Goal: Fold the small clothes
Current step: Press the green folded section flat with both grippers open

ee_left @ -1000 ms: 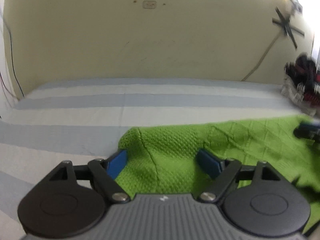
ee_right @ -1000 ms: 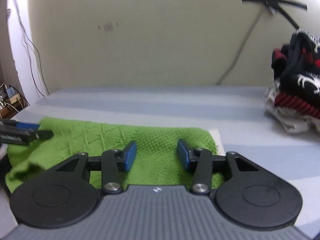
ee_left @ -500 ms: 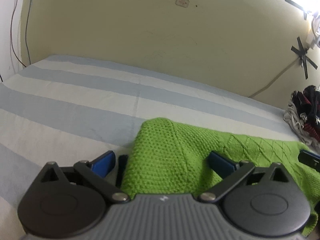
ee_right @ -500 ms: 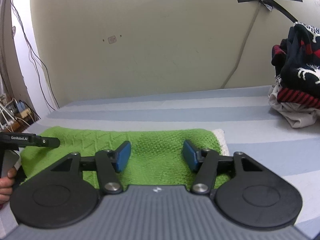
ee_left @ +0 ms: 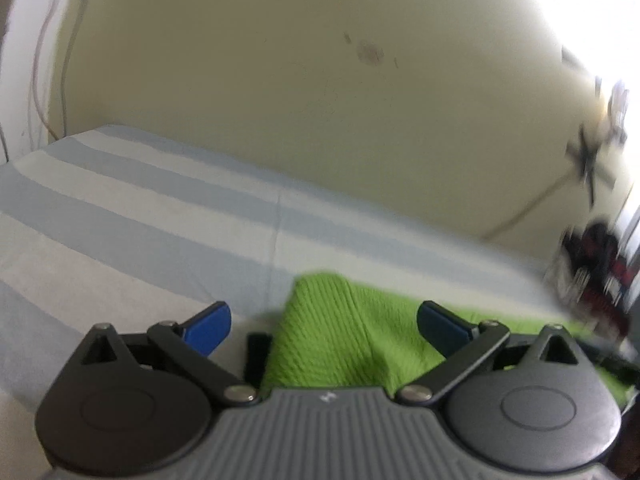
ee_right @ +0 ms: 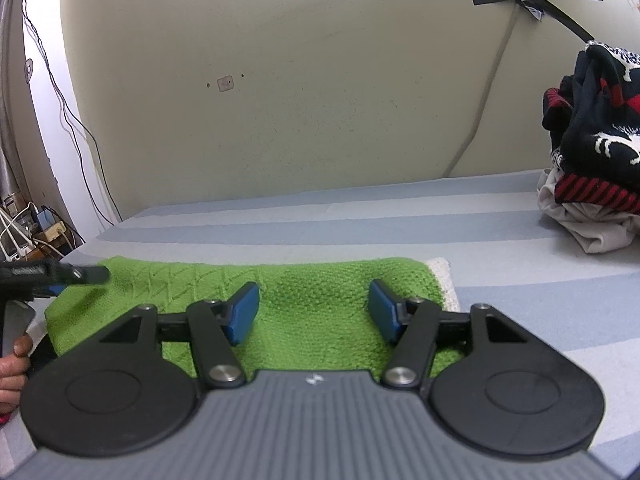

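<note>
A folded green knit garment lies flat on the striped bed sheet; it also shows in the left wrist view, which is blurred. My right gripper is open and empty, held just above the garment's right half. My left gripper is open and empty over the garment's left end. The left gripper also shows in the right wrist view at the garment's far left corner. A white cloth edge peeks out at the garment's right end.
A pile of dark, red and white clothes sits at the right of the bed, also in the left wrist view. A cream wall runs behind the bed. Cables and plugs hang at the left.
Both grippers have opened wider and drawn back slightly from the green garment. The left wrist view has swung left and blurred. The garment has not moved.
</note>
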The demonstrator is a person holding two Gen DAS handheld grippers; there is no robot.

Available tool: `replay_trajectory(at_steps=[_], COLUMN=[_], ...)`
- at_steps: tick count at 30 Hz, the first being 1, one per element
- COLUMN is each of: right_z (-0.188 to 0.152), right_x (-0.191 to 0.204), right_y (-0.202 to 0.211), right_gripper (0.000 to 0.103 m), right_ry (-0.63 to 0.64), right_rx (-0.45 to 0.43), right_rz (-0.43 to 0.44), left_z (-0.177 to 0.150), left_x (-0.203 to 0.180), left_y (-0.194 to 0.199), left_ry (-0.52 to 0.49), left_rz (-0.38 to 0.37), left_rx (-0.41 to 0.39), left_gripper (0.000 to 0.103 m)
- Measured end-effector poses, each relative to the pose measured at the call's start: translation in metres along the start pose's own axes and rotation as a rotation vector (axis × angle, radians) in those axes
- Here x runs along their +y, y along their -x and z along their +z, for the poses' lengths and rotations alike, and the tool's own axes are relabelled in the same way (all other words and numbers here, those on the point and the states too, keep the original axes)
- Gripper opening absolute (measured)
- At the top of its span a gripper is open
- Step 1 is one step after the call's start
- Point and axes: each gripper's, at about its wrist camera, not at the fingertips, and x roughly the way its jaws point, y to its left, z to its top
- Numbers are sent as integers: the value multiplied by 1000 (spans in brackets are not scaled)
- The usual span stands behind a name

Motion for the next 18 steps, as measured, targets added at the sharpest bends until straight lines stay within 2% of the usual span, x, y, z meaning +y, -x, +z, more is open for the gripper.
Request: replay_trajectory(at_steps=[4,7,11,14,18], right_z=[0,0,1,3,2], right_x=[-1,0,-2,-10,-12], right_y=[0,-1,-5,-8,-6], right_gripper=[63,64,63,51,50], right_ry=[-2,0,-15,-67,-79], right_rx=[-3,2,20,16,8], right_rz=[0,-4,-5,-25,-20], left_z=[4,6,6,6,4], left_x=[14,10,-15,-34,-53], left_y=[12,18,19,11,-4], left_ry=[79,91,23,-17,-41], left_rz=[1,-10,-53,-73,-96], left_rx=[-82,-111,-108,-85,-40], left_gripper=[102,102,102,102,102])
